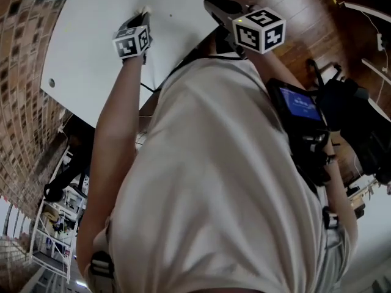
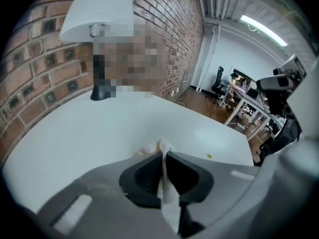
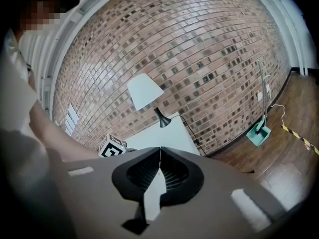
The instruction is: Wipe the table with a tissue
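Two grippers reach forward in the head view, each carrying a cube with square markers. The left gripper [image 2: 162,156] sits in the upper left of that frame at the end of an outstretched bare arm, low over the white table [image 1: 91,54]. Its jaws are clenched on a white tissue [image 2: 167,185]: in the left gripper view the sheet runs as a thin strip between the two dark pads. A crumpled tuft pokes out past the tips at the centre of the frame and looks to press on the tabletop, though contact is not certain. Just right of that tuft, a small yellowish speck [image 2: 209,156] lies on the table.

The right gripper [image 3: 160,151] is in the upper middle of the head view, by the table's near edge and over the wooden floor [image 1: 293,5]. It is pinched closed with nothing between its jaws.

At the far end of the table stands a lamp [image 2: 99,19] with a white shade and a black base, against a brick wall [image 3: 199,59]. The right gripper view shows the same lamp at the centre of its frame, with the left gripper's marker cube [image 3: 112,147] lower left of it. A teal dustpan [image 3: 260,132] rests on the floor at the right of that frame, near the wall. The person's light shirt [image 1: 226,182] fills most of the lower head view.
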